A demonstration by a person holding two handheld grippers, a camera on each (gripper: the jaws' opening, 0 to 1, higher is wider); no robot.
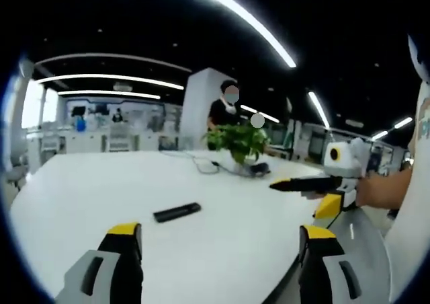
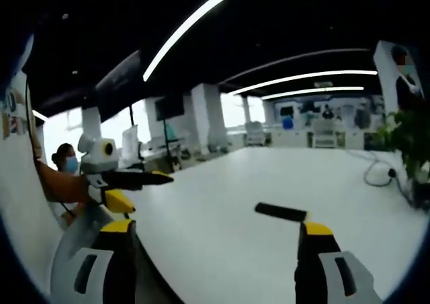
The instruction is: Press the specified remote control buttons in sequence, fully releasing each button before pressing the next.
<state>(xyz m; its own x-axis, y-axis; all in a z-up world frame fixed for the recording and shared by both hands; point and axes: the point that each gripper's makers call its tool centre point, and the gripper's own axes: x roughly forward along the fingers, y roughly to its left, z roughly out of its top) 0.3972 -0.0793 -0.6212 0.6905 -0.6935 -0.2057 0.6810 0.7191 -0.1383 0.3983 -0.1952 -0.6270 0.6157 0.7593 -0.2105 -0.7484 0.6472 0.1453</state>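
A black remote control [image 1: 177,212] lies flat on the white table [image 1: 101,183], a little ahead of my left gripper [image 1: 222,240]. That gripper's yellow-tipped jaws stand wide apart with nothing between them. In the right gripper view the same remote [image 2: 281,212] lies just beyond my right gripper [image 2: 216,233], which is open and empty too. Each gripper enters the other's view side-on and held in a hand: the right gripper [image 1: 275,184] hovers above the table's right edge, and the left gripper [image 2: 168,178] hovers at the left. Neither touches the remote.
A potted green plant [image 1: 236,140] stands at the table's far side beside a dark cable [image 1: 205,164] and a small dark object. A person [image 1: 225,109] stands behind it. The plant [image 2: 410,136] and cable [image 2: 376,169] sit far right in the right gripper view.
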